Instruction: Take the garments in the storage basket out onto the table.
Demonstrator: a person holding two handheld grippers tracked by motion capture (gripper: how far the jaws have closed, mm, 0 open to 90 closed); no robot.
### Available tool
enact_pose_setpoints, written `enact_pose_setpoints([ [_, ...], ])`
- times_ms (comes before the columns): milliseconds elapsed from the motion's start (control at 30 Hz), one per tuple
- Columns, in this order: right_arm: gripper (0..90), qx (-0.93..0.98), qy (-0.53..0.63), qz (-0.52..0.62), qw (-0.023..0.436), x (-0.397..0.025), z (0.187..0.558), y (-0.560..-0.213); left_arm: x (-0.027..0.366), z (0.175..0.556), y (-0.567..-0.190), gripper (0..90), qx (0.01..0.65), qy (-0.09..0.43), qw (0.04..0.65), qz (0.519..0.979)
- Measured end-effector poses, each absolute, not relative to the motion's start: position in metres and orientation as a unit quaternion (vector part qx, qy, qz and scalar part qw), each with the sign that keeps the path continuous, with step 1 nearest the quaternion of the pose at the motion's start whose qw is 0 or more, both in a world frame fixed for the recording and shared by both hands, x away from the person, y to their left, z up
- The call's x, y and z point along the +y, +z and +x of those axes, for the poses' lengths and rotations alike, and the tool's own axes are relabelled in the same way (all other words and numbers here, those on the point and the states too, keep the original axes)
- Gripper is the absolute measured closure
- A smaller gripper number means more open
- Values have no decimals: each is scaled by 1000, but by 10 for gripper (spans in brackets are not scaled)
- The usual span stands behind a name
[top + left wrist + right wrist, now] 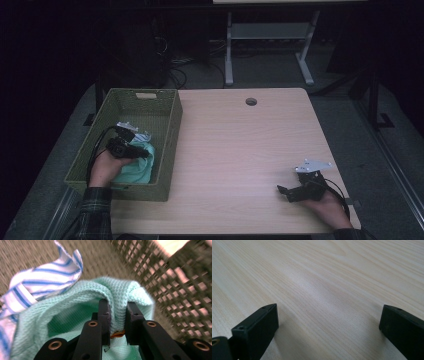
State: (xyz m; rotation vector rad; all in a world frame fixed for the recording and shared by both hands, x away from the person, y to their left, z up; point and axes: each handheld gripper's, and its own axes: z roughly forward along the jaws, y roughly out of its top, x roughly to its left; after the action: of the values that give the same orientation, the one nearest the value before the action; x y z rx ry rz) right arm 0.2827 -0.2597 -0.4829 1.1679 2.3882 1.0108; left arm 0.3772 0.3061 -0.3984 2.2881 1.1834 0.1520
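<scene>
A mint green cloth (136, 167) lies inside the green woven basket (170, 132) at the table's left. My left gripper (142, 151) is down in the basket, shut on a fold of the mint green cloth (118, 302). A white cloth with blue stripes (37, 282) lies just behind it; the striped cloth (141, 136) peeks out beyond the gripper. My right gripper (284, 192) rests low over the bare table near the front right corner. In the right gripper view its jaws stand wide apart, and between the fingertips (257, 325) there is only wood.
The light wooden table (240, 150) has a round cable hole (251, 101) near its far edge. The basket's mesh wall (175, 290) rises close on the right of my left gripper. A white desk frame (270, 45) stands on the floor beyond the table.
</scene>
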Motion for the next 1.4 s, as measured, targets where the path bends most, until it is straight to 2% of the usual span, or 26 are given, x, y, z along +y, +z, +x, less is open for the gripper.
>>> enact_pose_setpoints([
  [600,19,830,351,406,148,-260,283,-483,331,363,-364,774,423,104,436,788],
  [967,19,830,351,407,148,-260,283,-483,331,357,-338,775,400,126,472,776],
  [1400,19,830,351,408,147,-259,282,-483,327,354,-306,775,377,122,507,766],
])
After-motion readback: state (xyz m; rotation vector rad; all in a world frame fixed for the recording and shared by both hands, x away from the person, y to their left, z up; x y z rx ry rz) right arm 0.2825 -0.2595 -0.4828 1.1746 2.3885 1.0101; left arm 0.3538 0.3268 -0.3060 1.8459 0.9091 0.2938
